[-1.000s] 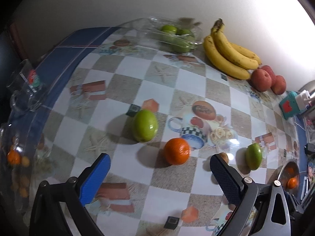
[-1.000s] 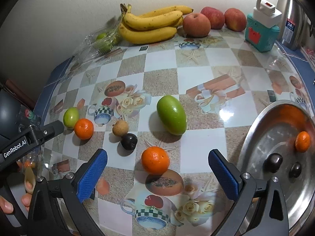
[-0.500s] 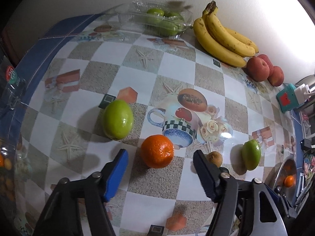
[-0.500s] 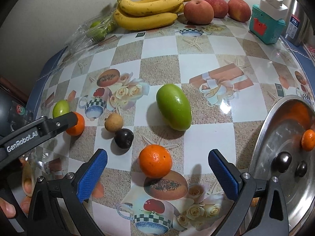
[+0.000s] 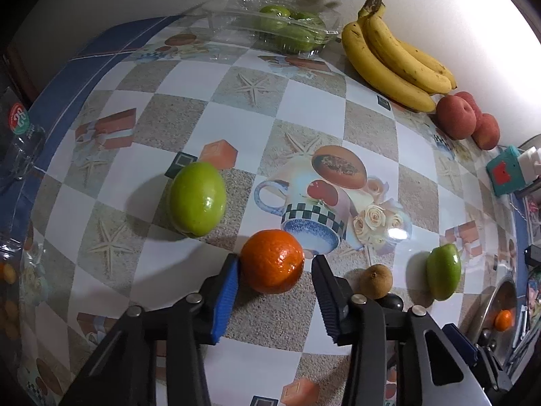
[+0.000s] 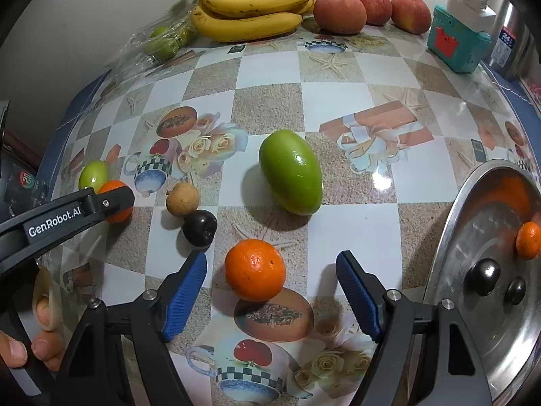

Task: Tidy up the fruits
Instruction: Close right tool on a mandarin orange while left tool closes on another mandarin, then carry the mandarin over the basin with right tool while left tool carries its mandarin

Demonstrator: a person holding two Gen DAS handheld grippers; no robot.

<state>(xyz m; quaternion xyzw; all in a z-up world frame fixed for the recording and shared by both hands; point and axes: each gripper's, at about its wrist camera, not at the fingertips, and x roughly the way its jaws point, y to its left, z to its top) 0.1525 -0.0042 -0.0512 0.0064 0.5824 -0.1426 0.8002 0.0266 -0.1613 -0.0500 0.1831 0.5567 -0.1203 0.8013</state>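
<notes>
In the left wrist view my left gripper (image 5: 274,267) is closing around an orange (image 5: 272,266) on the table; the left pad touches it, the right pad stands a small gap off. A green fruit (image 5: 197,199) lies to its left. In the right wrist view my right gripper (image 6: 270,282) is open with another orange (image 6: 255,269) between its fingers, untouched. A larger green fruit (image 6: 290,172), a brown fruit (image 6: 182,199) and a dark fruit (image 6: 200,228) lie beyond. A steel bowl (image 6: 473,223) at right holds a small orange (image 6: 528,240) and two dark fruits.
Bananas (image 6: 253,10) and peaches (image 6: 339,13) lie at the back wall, with a clear box of green fruits (image 5: 287,27) to the left. A teal box (image 6: 456,45) stands at the back right. The left gripper's arm (image 6: 61,218) reaches in from the left.
My left gripper moved forward and narrowed around its orange. My right gripper moved closer to the other orange and narrowed somewhat, still open.
</notes>
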